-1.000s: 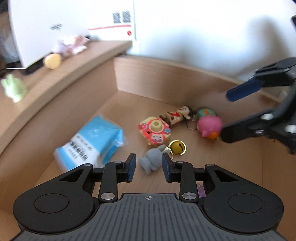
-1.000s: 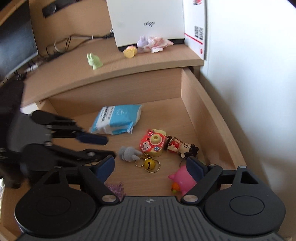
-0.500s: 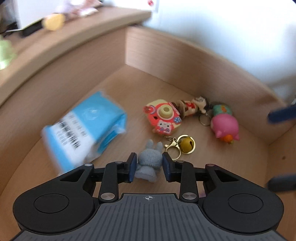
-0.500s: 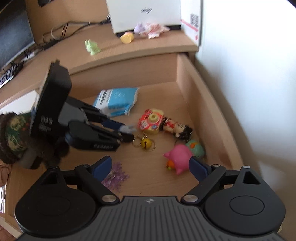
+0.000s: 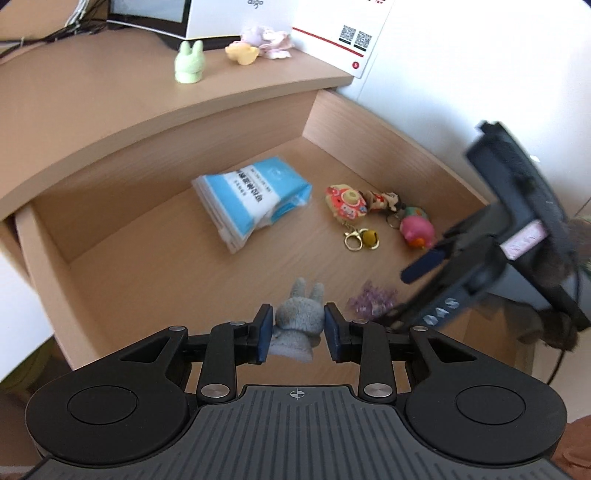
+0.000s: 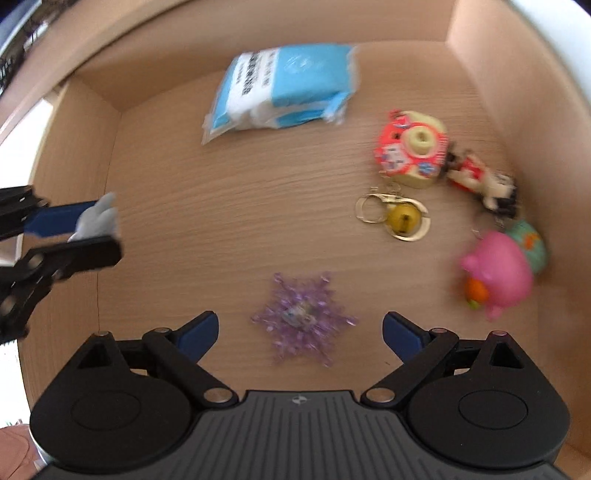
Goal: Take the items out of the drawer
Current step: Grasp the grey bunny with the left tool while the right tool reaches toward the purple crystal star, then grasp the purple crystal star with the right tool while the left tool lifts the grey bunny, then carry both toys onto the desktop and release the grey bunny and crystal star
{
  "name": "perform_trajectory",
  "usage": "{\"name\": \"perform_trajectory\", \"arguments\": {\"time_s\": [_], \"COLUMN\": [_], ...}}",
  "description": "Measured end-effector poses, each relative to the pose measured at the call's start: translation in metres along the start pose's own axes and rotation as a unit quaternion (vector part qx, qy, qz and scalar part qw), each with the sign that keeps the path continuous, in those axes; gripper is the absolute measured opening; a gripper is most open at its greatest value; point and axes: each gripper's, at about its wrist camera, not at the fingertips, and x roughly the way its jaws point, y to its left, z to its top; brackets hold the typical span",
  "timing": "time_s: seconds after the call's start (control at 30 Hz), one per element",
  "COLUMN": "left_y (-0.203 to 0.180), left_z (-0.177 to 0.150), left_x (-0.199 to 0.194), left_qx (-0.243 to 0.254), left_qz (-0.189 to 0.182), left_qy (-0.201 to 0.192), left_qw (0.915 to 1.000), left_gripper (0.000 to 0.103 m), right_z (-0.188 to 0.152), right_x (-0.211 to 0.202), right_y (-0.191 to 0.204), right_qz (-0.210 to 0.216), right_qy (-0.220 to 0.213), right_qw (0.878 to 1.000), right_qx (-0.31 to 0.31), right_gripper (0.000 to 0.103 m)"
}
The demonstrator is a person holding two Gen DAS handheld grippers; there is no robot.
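Observation:
My left gripper [image 5: 297,334] is shut on a grey rabbit figure [image 5: 297,319] and holds it above the open wooden drawer [image 5: 122,236]. From the right wrist view the same grey rabbit [image 6: 96,219] shows at the left edge between the left gripper's fingers. My right gripper [image 6: 299,332] is open, low over the drawer floor, with a purple crystal snowflake [image 6: 303,317] lying between its fingers, untouched. In the left wrist view the right gripper [image 5: 413,291] comes in from the right above that purple snowflake [image 5: 373,301].
On the drawer floor lie a blue tissue pack [image 5: 251,195], a red toy camera keychain [image 6: 410,151], a small doll [image 6: 480,181], a gold bell [image 6: 400,219] and a pink pig toy [image 6: 498,273]. The desktop carries a green rabbit [image 5: 189,62], small toys [image 5: 258,42] and a white box [image 5: 236,16].
My left gripper has lifted the grey rabbit off the drawer floor and drawn back. My right gripper has dropped down into the drawer over the purple snowflake.

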Motion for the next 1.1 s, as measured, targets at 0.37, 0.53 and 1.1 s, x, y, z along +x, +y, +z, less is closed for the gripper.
{"name": "perform_trajectory", "arguments": {"time_s": [0.37, 0.53, 1.1], "left_y": [-0.006, -0.012, 0.017], "left_z": [-0.014, -0.014, 0.082], "left_x": [-0.005, -0.003, -0.038], "left_qx": [0.001, 0.004, -0.057], "left_qz": [-0.026, -0.019, 0.093], "left_qy": [-0.005, 0.002, -0.180], "left_qw": [0.9997, 0.9998, 0.9776], "left_gripper": [0.034, 0.034, 0.034], "right_z": [-0.003, -0.020, -0.051], "right_x": [0.019, 0.005, -0.093], "right_y": [0.033, 0.042, 0.017], "right_qz": [-0.066, -0.063, -0.032], "right_qy": [0.020, 0.000, -0.181], "right_qw": [0.993, 0.991, 0.977], "right_qx": [-0.092, -0.120, -0.104], "right_gripper": [0.070, 0.062, 0.062]}}
